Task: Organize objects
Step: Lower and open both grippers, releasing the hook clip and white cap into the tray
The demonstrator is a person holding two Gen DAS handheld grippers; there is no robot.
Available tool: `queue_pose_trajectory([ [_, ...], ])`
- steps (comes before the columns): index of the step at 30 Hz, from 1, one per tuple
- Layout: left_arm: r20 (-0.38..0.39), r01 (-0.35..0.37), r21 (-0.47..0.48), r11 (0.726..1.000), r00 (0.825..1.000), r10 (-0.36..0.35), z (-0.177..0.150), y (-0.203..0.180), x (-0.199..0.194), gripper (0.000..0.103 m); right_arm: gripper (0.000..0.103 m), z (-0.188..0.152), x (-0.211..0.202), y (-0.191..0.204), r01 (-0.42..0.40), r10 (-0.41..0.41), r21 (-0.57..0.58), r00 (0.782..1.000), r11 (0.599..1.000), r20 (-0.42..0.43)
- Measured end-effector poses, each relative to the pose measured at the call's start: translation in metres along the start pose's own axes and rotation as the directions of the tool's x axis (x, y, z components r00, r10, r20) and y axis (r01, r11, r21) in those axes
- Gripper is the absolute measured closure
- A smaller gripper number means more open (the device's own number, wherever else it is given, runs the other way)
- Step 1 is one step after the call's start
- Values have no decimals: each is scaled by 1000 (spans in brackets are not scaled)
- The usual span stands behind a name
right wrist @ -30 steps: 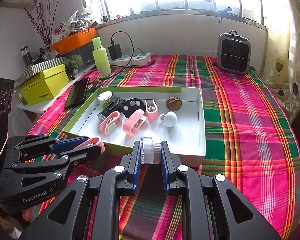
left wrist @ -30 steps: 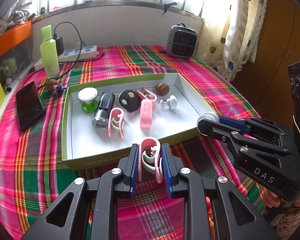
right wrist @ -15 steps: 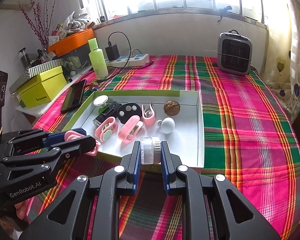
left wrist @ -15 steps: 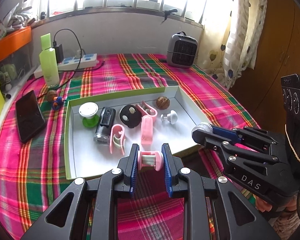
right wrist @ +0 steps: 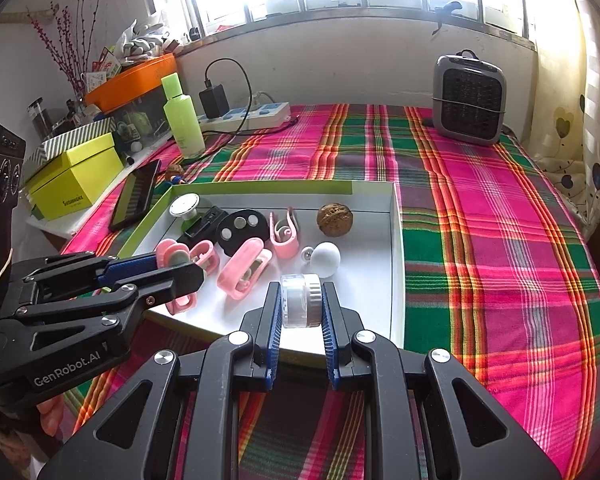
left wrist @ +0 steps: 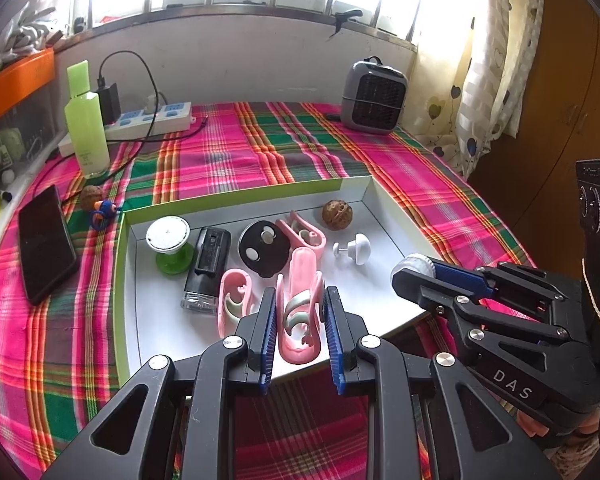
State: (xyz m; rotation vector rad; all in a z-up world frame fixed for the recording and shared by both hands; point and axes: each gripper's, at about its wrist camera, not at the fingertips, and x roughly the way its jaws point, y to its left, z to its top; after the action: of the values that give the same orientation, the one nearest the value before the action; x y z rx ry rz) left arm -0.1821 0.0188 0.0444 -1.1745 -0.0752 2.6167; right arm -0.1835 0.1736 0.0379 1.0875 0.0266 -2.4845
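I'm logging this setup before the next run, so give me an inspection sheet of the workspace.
Surface: plaid tablecloth on table.
Job's things: tray holding pink clips, walnut, black disc, white knob.
Clutter: phone, green bottle, yellow box.
Grippers: left gripper shut on pink clip; right gripper shut on small jar.
Cables: charger lead into power strip.
Surroundings: heater, window, curtain.

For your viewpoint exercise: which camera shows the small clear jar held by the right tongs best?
The right wrist view: the clear jar sits centred between its pads, side on. The left wrist view shows only its white end beyond the tongs' tip.
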Motion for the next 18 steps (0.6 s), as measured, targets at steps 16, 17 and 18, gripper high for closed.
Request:
queue_pose_trajectory([
  [16,-45,1,-18,1000,999,-2,5,7,23,82,83,5,24,-6,-9,10,6,999,1000,-43],
  [17,-50,4,-22,1000,999,-5,5,8,24,82,83,5,25,-6,-9,9,5,999,1000,-46],
  [18,-54,6,-27,1000,999,-7,5,9,26,82,83,6,26,-6,-9,9,4,999,1000,-48],
])
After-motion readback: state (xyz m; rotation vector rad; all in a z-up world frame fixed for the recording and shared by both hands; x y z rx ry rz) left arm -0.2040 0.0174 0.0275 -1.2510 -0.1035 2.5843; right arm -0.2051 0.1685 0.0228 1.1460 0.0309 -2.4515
